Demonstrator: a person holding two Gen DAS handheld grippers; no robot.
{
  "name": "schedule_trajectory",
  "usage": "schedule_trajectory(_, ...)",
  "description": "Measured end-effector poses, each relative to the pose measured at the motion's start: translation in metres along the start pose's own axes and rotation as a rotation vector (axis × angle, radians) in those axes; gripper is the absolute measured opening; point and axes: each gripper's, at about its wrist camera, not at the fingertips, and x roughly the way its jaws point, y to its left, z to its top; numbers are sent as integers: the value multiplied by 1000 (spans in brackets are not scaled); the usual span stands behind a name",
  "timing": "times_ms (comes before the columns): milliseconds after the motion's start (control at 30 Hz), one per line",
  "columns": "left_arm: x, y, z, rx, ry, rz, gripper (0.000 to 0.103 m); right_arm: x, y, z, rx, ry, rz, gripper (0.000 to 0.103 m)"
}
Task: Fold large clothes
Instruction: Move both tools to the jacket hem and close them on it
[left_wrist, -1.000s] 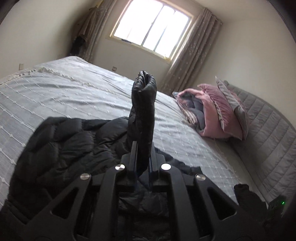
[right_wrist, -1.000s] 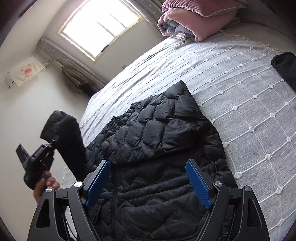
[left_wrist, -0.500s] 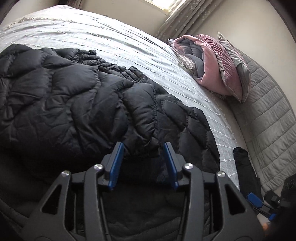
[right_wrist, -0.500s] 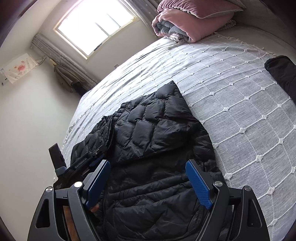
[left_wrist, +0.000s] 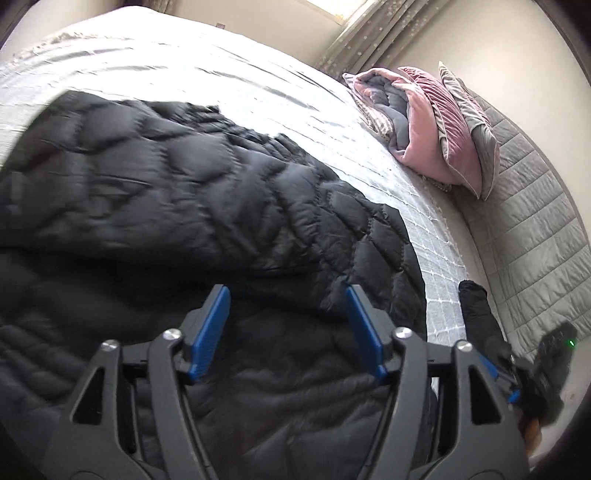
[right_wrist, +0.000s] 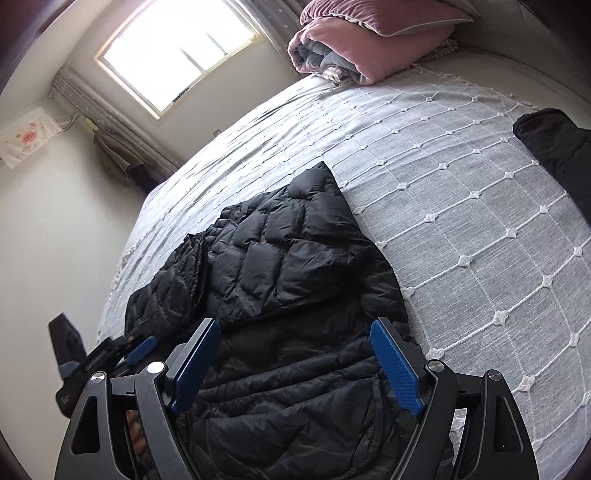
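Black puffer jacket (right_wrist: 280, 266) lies flat on the grey quilted bed (right_wrist: 461, 206), both sleeves folded in across the body. Left gripper (left_wrist: 288, 332) over jacket's near part, jaws spread, nothing between. Right gripper (right_wrist: 295, 365) near hem, jaws spread wide, empty too. Pink bedding pile (right_wrist: 354, 48) far end; another dark garment (right_wrist: 554, 147) at right.

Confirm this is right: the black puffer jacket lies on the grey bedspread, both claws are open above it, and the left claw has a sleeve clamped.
Not quite: the left claw holds nothing. The left wrist view shows its blue pads apart above the black puffer jacket. The rest stands: jacket on the grey bedspread, right claw open too.
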Motion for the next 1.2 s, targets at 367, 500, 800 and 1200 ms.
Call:
schedule_trajectory(367, -118, 161, -40, -249, -119, 258, 77, -2, -23, 2, 19, -9, -82, 85)
schedule_trajectory(500, -131, 184, -54, -258, -94, 240, 77, -7, -27, -4, 38, -4, -131, 85)
schedule_trajectory(800, -163, 229, -92, -265, -57, 270, 77, -37, -33, -26, 25, 24, -88, 85)
schedule_trajectory(1200, -195, 256, -180, -344, -27, 243, 71, -69, -119, -134, 151, 224, -103, 85)
